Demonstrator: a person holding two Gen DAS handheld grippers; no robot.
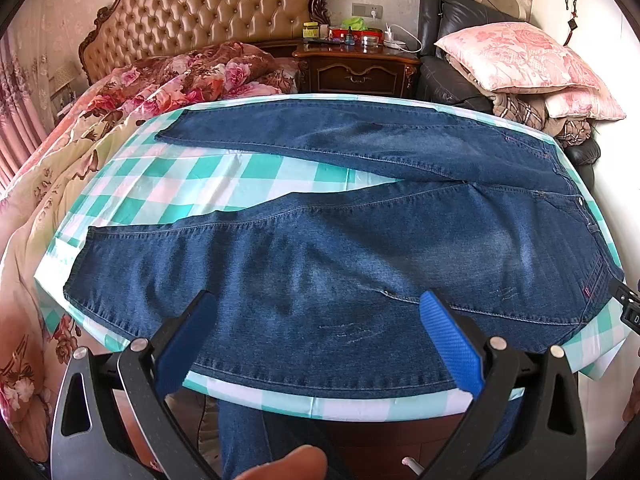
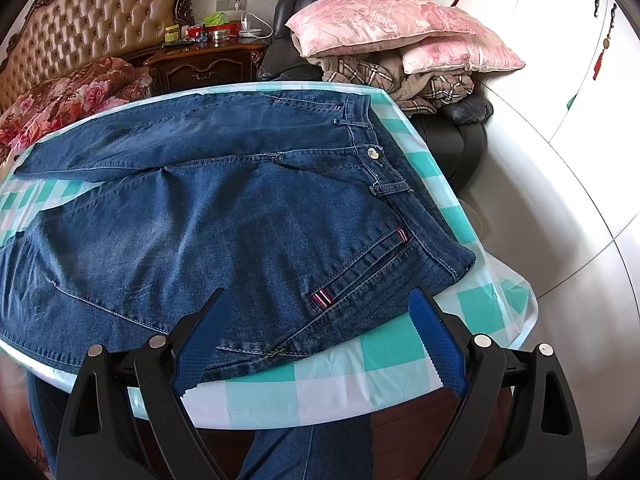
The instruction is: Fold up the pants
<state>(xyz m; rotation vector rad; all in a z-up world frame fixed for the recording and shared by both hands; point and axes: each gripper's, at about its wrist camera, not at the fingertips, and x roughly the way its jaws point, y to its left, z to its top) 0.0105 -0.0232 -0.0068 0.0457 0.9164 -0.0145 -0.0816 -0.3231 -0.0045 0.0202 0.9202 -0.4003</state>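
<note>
Beyond both pairs of tongs, blue jeans point(image 1: 340, 240) lie flat on a green-checked tablecloth point(image 1: 224, 176), legs splayed apart, unfolded. Left gripper point(image 1: 316, 340) hangs spread over the near leg's thigh, gripping nothing; right gripper point(image 2: 316, 344) hangs spread near the waistband corner by a striped pocket tab point(image 2: 320, 300), also empty. Denim looks heavy, limp yet fairly stiff at seams; waistband and hem edges likely offer the surest holds.
</note>
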